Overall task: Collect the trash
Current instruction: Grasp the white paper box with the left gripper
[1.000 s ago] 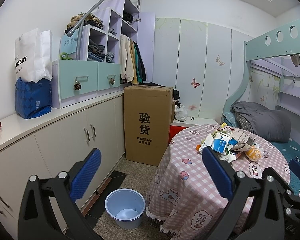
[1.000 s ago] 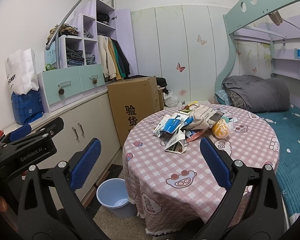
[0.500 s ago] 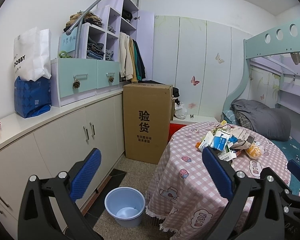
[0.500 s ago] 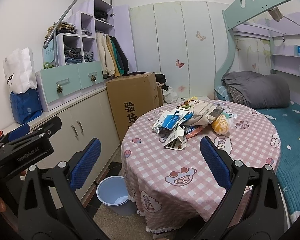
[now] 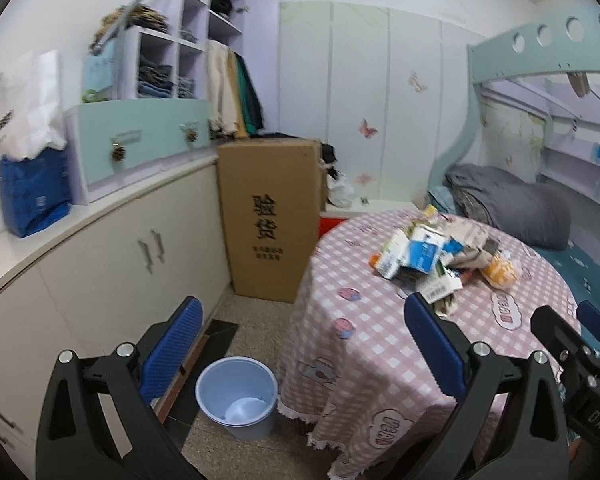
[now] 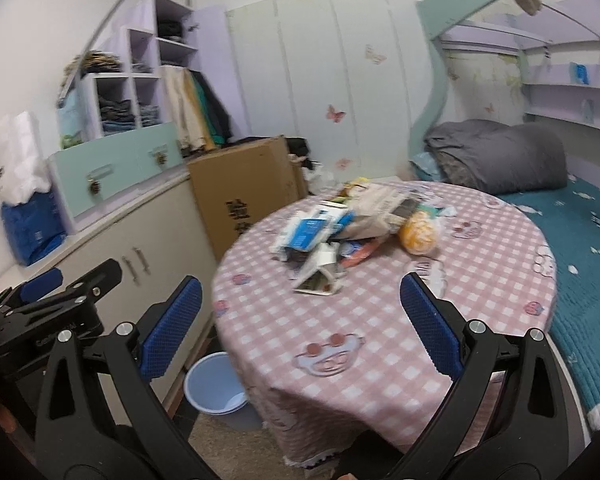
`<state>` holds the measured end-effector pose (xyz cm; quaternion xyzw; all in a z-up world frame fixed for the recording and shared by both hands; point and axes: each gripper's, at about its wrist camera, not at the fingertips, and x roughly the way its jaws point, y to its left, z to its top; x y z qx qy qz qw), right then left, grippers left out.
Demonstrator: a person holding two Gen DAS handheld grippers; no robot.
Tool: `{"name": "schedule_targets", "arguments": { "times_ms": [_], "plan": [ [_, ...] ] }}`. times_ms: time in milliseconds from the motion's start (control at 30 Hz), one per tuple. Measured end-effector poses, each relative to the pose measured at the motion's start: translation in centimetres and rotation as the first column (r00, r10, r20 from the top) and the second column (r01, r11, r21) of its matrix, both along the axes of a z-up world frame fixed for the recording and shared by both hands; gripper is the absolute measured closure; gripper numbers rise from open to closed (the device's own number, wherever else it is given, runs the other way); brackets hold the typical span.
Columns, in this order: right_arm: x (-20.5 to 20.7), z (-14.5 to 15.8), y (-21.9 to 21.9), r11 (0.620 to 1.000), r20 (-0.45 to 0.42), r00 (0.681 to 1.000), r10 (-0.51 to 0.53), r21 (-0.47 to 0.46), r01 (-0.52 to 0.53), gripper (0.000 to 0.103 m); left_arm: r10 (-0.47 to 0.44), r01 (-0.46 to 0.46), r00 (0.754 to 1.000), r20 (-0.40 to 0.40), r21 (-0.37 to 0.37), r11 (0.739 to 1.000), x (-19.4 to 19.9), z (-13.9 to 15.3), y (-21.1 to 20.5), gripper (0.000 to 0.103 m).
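Observation:
A pile of trash (image 5: pixel 432 256) of cartons, wrappers and an orange bag lies on a round table with a pink checked cloth (image 5: pixel 364 320). It also shows in the right wrist view (image 6: pixel 340 236). A light blue bin (image 5: pixel 236 396) stands on the floor left of the table; the right wrist view (image 6: pixel 216 388) shows it partly hidden by the cloth. My left gripper (image 5: pixel 300 344) is open and empty, above the floor between bin and table. My right gripper (image 6: pixel 300 312) is open and empty over the table's near side, short of the pile.
A tall cardboard box (image 5: pixel 272 220) stands behind the table by white cabinets (image 5: pixel 112 264). A blue bag (image 5: pixel 32 196) sits on the counter. A bunk bed with a grey duvet (image 6: pixel 500 156) lies to the right. The left gripper shows at the left of the right wrist view (image 6: pixel 52 300).
Both grippers have moved forward and nearer to the table; the trash pile looks larger. The views are blurred by motion. Both stay open and empty.

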<state>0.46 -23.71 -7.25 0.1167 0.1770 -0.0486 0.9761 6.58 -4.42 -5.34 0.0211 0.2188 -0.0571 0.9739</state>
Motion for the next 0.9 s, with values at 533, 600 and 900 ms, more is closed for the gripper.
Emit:
{"name": "schedule_targets", "arguments": {
  "times_ms": [533,600,900],
  "plan": [
    [6.1,-5.0,-10.3,0.982,-0.157,0.974,-0.165,0.069,0.178,0.006,-0.240,0.274,0.955,-0.176,0.204,0.940,8.8,-6.4,-13.3,0.004],
    [6.8,-5.6,-11.1,0.981,-0.173,0.971,-0.165,0.071,0.179,0.006,-0.223,0.265,0.957,-0.187,0.242,0.933,9.7,-7.3,-14.1,0.004],
    [10.4,-7.1,-12.1,0.987,-0.239,0.962,-0.134,0.055,0.151,0.006,-0.174,0.248,0.961,-0.214,0.396,0.884,13.5,-9.9,-17.8,0.017]
  ]
}}
